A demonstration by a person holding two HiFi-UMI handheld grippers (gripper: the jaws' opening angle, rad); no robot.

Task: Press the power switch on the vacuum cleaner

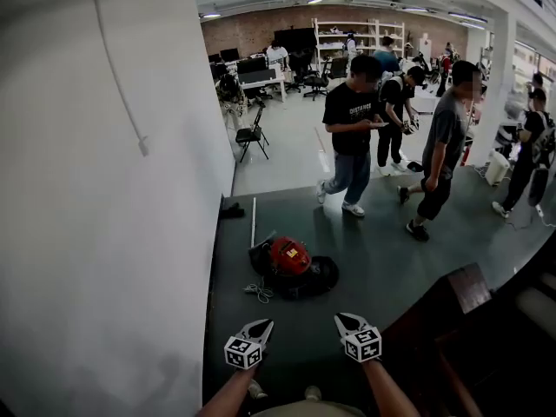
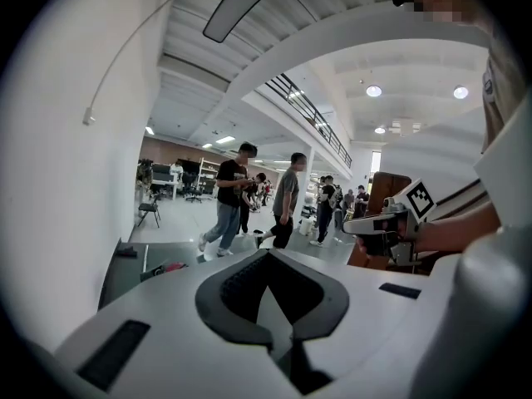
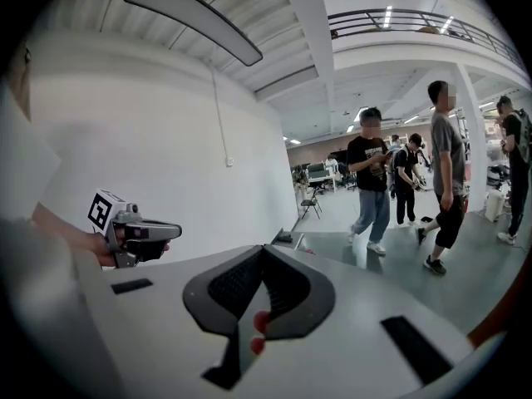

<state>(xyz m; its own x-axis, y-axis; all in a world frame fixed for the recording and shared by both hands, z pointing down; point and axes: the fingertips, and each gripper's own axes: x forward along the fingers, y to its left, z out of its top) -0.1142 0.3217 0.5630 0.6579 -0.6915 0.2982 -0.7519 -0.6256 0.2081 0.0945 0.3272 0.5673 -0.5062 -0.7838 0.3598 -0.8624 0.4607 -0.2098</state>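
Red-topped black vacuum cleaner point(image 1: 291, 266) lies well apart from left tongs point(image 1: 260, 325) and right tongs point(image 1: 347, 319), both closed, empty.

my left gripper point(image 1: 258, 328) and right gripper point(image 1: 347, 323) are pale grey with black-padded jaws. each bears a black-and-white marker cube point(image 1: 243, 353).

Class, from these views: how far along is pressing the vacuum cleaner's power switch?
Nothing done yet. Vacuum cleaner lies on the dark floor ahead, untouched. Left tongs and right tongs, shut and empty, hover well short of it. Remaining: approach, find the switch, press it.
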